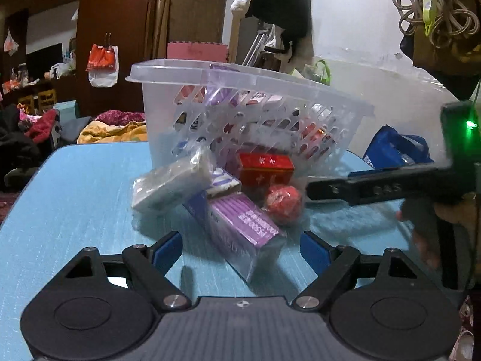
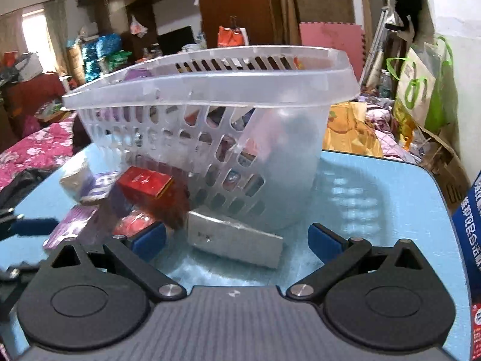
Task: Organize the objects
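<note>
Your left gripper is spread wide with nothing between its blue pads; it sits low over the near part of the table, and the purple box reaches down into the gap between the fingers without touching either pad. Your right gripper is spread wide too and holds nothing; in the left view it comes in from the right, its black finger close to the ball.

The basket is tipped, its rim slanting up off the table, one lower edge resting on the pile. It is translucent plastic with slotted walls and a broad, smooth rim; more packs show through the slots inside.

The pile lies on the table against the near side of the basket: a grey pack in clear wrap on the left, leaning on the others; a red carton with gold print in the middle, hard-edged and glossy; the purple box in a clear sleeve nearest you; the round red ball to the right, wrapped in crinkled film.

In the right view a flat silver pack lies between your right fingers, beside the basket's base.

The table is pale blue with a fine woven texture and rounded corners. Open surface lies to the left of the pile, and to the right of the basket in the right view, up to a blue bag at the far right edge.
</note>
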The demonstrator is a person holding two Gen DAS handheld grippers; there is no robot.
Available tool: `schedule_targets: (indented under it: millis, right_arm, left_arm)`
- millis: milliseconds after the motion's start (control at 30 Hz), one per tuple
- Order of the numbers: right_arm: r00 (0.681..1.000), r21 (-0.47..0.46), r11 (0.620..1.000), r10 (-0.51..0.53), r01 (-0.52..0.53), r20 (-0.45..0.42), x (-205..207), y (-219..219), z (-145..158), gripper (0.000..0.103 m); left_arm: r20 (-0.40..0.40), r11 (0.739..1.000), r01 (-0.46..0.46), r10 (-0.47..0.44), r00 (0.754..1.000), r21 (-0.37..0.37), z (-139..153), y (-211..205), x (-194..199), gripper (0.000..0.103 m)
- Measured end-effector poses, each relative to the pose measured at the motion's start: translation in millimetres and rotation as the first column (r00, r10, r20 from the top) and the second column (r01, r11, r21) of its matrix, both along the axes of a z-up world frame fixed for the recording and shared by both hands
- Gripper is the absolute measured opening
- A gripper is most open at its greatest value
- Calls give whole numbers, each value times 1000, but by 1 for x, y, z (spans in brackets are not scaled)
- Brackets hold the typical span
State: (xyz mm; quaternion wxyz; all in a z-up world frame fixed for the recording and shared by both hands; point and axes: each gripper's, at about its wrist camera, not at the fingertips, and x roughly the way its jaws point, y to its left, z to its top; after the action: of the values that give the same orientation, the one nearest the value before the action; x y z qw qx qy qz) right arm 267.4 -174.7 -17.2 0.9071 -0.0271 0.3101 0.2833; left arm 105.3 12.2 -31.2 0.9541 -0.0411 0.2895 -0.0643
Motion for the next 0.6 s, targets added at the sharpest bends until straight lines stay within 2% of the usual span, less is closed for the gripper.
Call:
schedule_targets:
  millis: [100,167,233,533,567,600]
  right_arm:
    - [1000,0,1000,-15,15,-8,2,1,-3,95]
    - [1000,1,1000,-7,7,-25,2,0,-7,81]
    - [1000,15,1000,-6,7,-22,-4,-6,-7,80]
    - [995,50,999,-19,14,101,-42,-36,3,79]
    - [994,53,999,-14,8,108,-43,-36,3,79]
    - [994,60,998,-7,0,112,-44,-36,4,79]
  left_arm:
    - [1,1000,0,0,1000,19,-3,-7,-1,88]
    - [-2,1000,8,-8,1000,27,-4,-12,1,88]
    - [-8,999,10,-10,1000,33,-7,-17,2,88]
    - [-21,999,-14,15,1000,52,-9,-23,7,88]
    - [-24,998,-22,23,999,55,-9,-24,8,80]
    - [-27,998,-27,28,999,57,-10,-24,9,64]
